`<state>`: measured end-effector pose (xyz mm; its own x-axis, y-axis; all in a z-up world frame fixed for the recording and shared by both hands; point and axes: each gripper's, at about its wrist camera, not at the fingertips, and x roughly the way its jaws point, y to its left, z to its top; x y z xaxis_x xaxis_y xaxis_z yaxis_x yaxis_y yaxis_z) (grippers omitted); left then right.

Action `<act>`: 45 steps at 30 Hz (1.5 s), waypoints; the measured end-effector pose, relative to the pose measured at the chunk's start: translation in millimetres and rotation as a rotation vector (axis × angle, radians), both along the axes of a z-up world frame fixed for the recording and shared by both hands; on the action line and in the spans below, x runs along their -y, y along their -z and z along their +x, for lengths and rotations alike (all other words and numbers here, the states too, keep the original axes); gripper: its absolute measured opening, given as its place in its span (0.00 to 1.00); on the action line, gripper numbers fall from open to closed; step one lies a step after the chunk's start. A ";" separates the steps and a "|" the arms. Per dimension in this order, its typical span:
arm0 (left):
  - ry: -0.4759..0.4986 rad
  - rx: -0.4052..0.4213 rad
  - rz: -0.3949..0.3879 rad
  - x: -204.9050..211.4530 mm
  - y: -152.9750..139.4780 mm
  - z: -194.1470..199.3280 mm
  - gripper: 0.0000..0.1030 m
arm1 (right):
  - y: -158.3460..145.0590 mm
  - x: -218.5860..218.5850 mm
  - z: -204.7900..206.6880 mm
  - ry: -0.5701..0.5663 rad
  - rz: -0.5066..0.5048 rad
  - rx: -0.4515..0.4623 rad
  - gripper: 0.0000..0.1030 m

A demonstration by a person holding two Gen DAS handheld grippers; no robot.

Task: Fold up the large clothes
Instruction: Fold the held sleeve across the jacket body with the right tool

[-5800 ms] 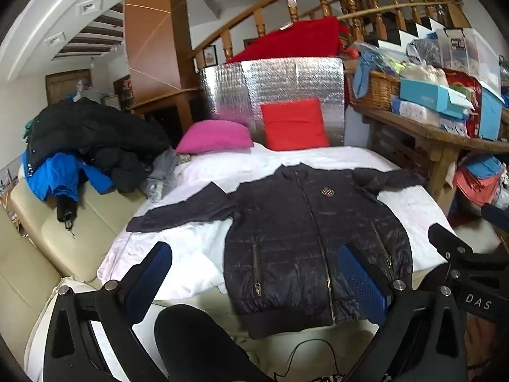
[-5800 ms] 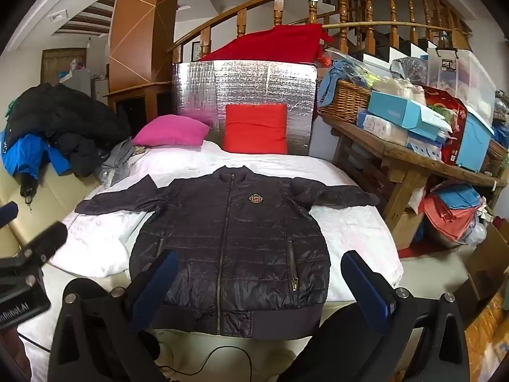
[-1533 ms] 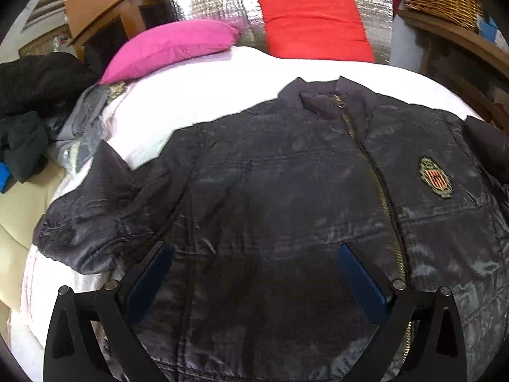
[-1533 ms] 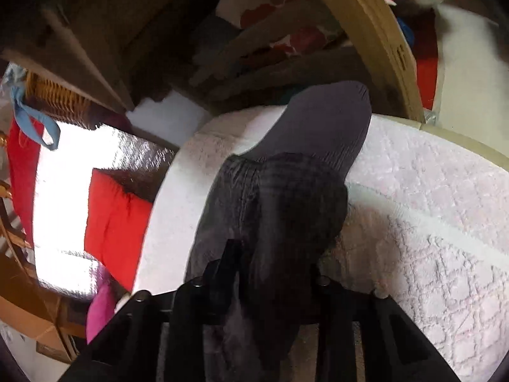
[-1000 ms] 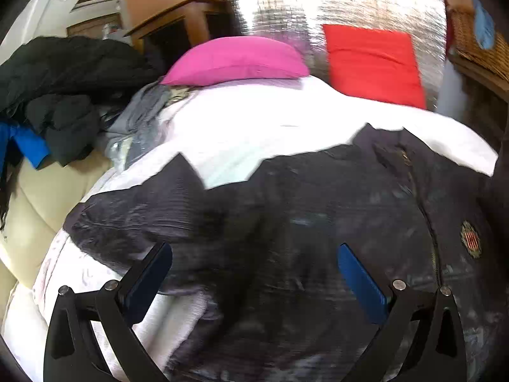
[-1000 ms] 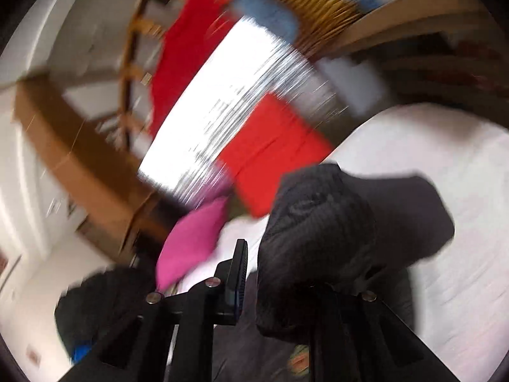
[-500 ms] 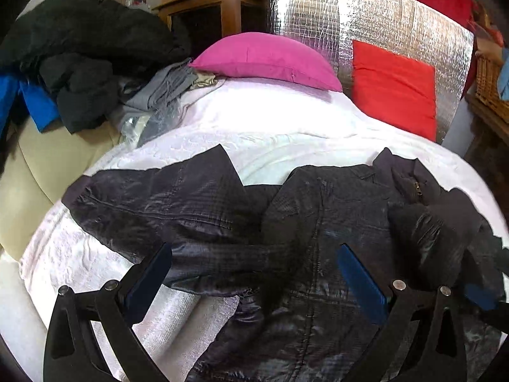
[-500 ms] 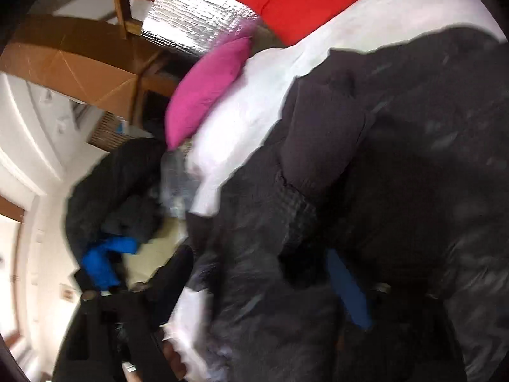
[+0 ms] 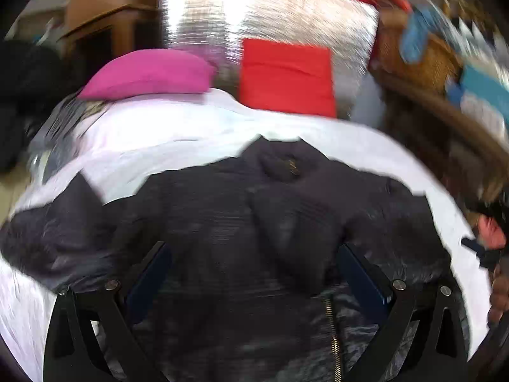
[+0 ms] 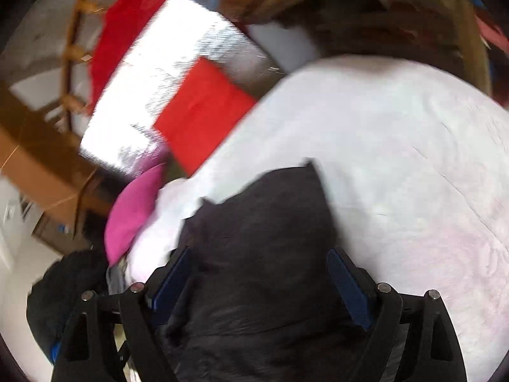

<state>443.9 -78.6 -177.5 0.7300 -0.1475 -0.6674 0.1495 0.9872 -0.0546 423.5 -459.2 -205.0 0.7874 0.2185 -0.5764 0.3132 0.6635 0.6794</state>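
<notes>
Nearest the lens in the left wrist view, the left tongs [image 9: 254,281] are standing wide apart over the lower front of the dark jacket [image 9: 222,222], gripping nothing. In the right wrist view the right tongs [image 10: 259,281] are likewise spread, their jaws having just been opening; dark cloth is lying between the pads, but they are not pressing on it.

The jacket is lying front-up, zipper showing, on the white bed [image 9: 165,133]. One sleeve [image 9: 296,222] is now resting folded inward across the chest, so the first fold appears done. The other sleeve [image 9: 54,222] is lying stretched outward toward the bed's edge, so that side looks yet to be folded, and after it, as I judge it, the body itself. The work seems roughly a third along.

Against the earlier frames, the difference is plain: several seconds ago both sleeves were spread out to the sides and both tongs were hovering short of the hem. A second ago the right tongs were clamped on the sleeve's cuff and carrying it over the chest; now they are letting it lie there, released.

Farther off, a pink pillow [image 9: 149,73] and a red cushion [image 9: 286,76] are sitting at the head of the bed, against a silver foil panel [image 9: 270,12]. Both views are blurred with motion.
</notes>
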 end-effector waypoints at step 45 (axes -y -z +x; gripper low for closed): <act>-0.149 -0.272 -0.296 -110.8 56.9 61.8 0.29 | 60.9 -28.6 45.7 -0.040 -0.211 -0.267 0.59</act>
<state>505.7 32.2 -234.4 0.5609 -0.2678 -0.7834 -0.0526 0.9328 -0.3565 469.2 -430.6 -265.9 0.5959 0.0998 -0.7968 0.4323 0.7963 0.4231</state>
